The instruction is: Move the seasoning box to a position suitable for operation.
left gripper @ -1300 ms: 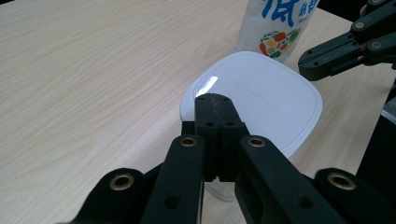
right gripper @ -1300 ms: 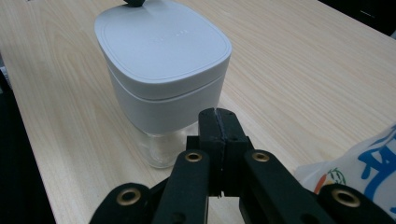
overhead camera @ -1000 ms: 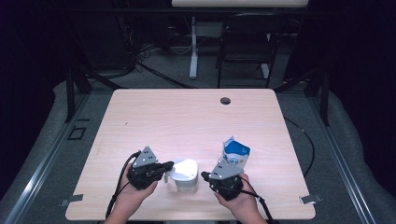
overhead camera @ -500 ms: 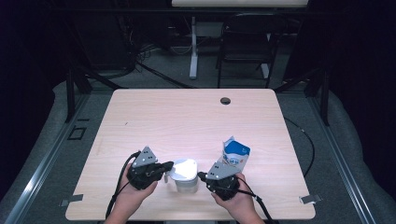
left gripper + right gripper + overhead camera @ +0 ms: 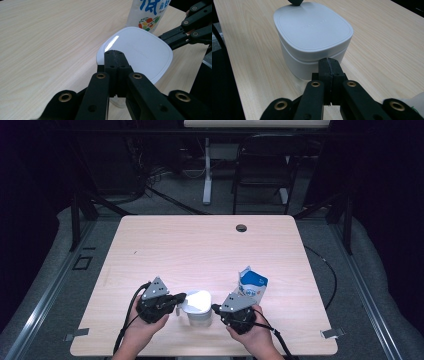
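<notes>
**Two closed grippers flank a white lidded container**

The wooden table takes most of the high view, with a small dark round hole near its far edge. At the near edge a person's hands come in from below, each one holding a gripper.

The blue and white carton stands upright on the table, a little behind the right gripper. In the left gripper view its printed lower part stands just beyond the container.

The white container with its rounded square lid sits on the table between the two grippers, near the front edge. The lid is on it.

The left gripper points toward the container from its left side. Its jaws are clenched together with nothing between them, and in the left gripper view their tips are at the edge of the lid.

The right gripper points at the container from the right. Its jaws are also pressed together and empty, just before the container wall.
</notes>
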Motion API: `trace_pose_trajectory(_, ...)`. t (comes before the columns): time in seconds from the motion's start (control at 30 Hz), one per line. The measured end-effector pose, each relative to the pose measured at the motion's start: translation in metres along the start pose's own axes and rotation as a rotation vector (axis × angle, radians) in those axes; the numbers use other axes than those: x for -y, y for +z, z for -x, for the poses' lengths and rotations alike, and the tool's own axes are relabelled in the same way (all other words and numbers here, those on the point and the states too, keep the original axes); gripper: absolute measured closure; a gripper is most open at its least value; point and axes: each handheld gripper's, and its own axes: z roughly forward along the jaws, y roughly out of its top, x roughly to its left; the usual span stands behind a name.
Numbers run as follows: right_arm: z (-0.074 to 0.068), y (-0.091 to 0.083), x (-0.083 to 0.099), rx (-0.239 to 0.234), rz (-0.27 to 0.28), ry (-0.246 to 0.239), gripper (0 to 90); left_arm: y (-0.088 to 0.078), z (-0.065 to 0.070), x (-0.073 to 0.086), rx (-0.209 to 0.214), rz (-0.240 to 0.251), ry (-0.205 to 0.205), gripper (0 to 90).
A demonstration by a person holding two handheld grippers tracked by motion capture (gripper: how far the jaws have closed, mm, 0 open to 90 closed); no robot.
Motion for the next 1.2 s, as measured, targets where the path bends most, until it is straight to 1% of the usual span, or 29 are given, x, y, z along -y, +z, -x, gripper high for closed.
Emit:
trace_pose_trajectory(0.23,-0.001,0.000,-0.001,-0.002,0.000,0.001,90.0,0.000,-0.001,0.000,-0.003,0.001,-0.001,90.0)
trace_pose_trajectory(0.37,-0.001,-0.002,-0.005,-0.009,0.019,0.001,90.0,0.000,-0.002,0.001,0.002,0.001,-0.006,90.0)
trace_pose_trajectory(0.47,-0.002,-0.002,-0.008,-0.007,0.017,-0.008,90.0,-0.001,-0.002,0.001,0.001,0.000,-0.007,90.0)
trace_pose_trajectory(0.6,-0.002,-0.002,-0.009,-0.006,0.022,-0.005,90.0,-0.001,-0.001,0.001,-0.005,-0.001,-0.002,90.0)
trace_pose_trajectory(0.73,-0.002,-0.002,-0.010,-0.008,0.015,-0.008,90.0,-0.001,-0.001,0.001,-0.014,-0.004,-0.003,90.0)
trace_pose_trajectory(0.93,-0.001,-0.001,-0.010,-0.011,0.017,-0.005,90.0,-0.002,-0.002,0.001,-0.021,-0.005,-0.006,87.7)
trace_pose_trajectory(1.07,-0.001,-0.001,-0.010,-0.010,0.020,-0.003,90.0,-0.005,-0.004,0.001,-0.022,0.006,-0.017,85.9)
trace_pose_trajectory(1.1,-0.001,-0.001,-0.010,-0.011,0.021,-0.002,90.0,-0.006,-0.004,0.001,-0.021,0.017,-0.024,85.1)
trace_pose_trajectory(1.13,-0.001,-0.002,-0.011,-0.012,0.019,-0.003,90.0,-0.007,-0.005,0.000,-0.019,0.021,-0.025,84.4)
trace_pose_trajectory(1.2,-0.001,-0.002,-0.012,-0.013,0.020,-0.004,90.0,-0.009,-0.007,0.001,-0.021,0.031,-0.038,82.5)
